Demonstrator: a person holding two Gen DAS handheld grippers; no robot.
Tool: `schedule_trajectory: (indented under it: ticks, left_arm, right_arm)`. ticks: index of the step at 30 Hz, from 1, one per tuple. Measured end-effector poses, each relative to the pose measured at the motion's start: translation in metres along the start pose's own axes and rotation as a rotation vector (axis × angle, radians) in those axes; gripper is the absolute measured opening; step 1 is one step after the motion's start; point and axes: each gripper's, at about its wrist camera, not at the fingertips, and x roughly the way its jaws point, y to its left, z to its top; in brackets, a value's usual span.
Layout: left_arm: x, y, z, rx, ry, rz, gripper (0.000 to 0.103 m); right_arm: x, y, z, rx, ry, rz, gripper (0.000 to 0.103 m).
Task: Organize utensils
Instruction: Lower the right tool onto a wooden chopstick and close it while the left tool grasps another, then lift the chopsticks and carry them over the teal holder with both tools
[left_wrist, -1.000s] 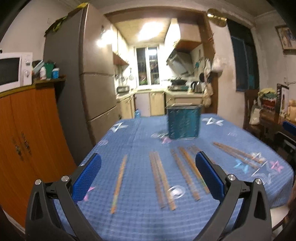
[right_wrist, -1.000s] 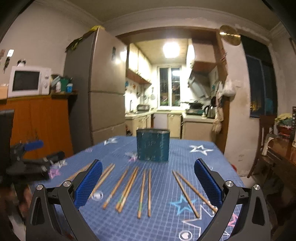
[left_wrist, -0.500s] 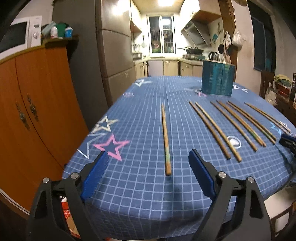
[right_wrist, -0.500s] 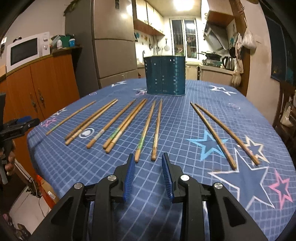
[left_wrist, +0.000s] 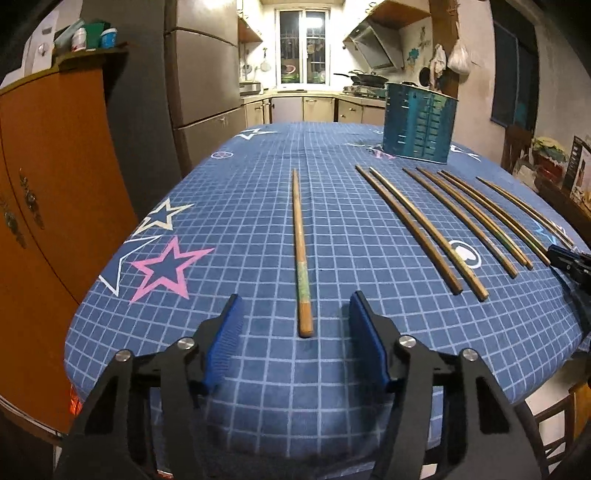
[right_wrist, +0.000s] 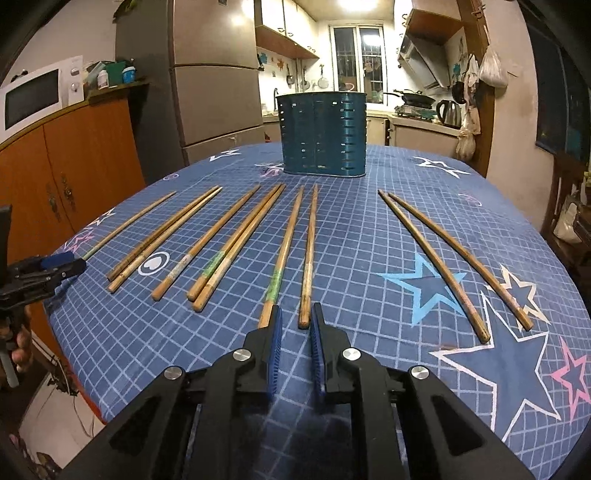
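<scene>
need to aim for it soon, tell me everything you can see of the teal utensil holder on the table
The utensil holder is a dark teal, glossy oval-walled bin with rows of small slots, a vertical seam suggesting compartments. It stands upright on the blue checked tablecloth at the far end, beyond the chopsticks; nothing touches it. Its inside is hidden.

The tablecloth is blue with white squares and stars. The holder is dark teal. The chopsticks are brown.
</scene>
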Motion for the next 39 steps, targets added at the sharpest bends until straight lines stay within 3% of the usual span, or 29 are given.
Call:
schedule_trajectory:
  ticks: [2, 11, 15, 23, 33, 39]
  left_arm:
    - [-0.001, 0.001, -0.001, -0.005, -0.008, 0.007, 0.031]
    - [-0.011, -0.005, -0.012, -0.014, -0.056, 0.051, 0.006]
    - [-0.016, -0.004, -0.012, -0.03, -0.064, 0.052, 0.006]
    - [-0.059, -0.002, 0.006, -0.017, -0.162, 0.059, 0.006]
    - [-0.106, -0.01, 0.081, 0.038, -0.325, 0.037, 0.006]
    - [-0.101, -0.016, 0.131, 0.056, -0.341, 0.0, 0.006]
  right_arm:
    - [-0.001, 0.001, -0.002, 0.0, -0.007, -0.006, 0.011]
    - [-0.008, 0.0, -0.006, 0.006, -0.034, -0.02, 0.008]
    - [-0.018, 0.0, -0.013, 0.012, -0.074, -0.02, 0.007]
    - [-0.054, -0.001, 0.001, 0.004, -0.183, -0.031, 0.007]
    - [-0.099, -0.003, 0.076, -0.08, -0.335, -0.02, 0.007]
    - [-0.099, -0.011, 0.123, -0.09, -0.346, 0.024, 0.007]
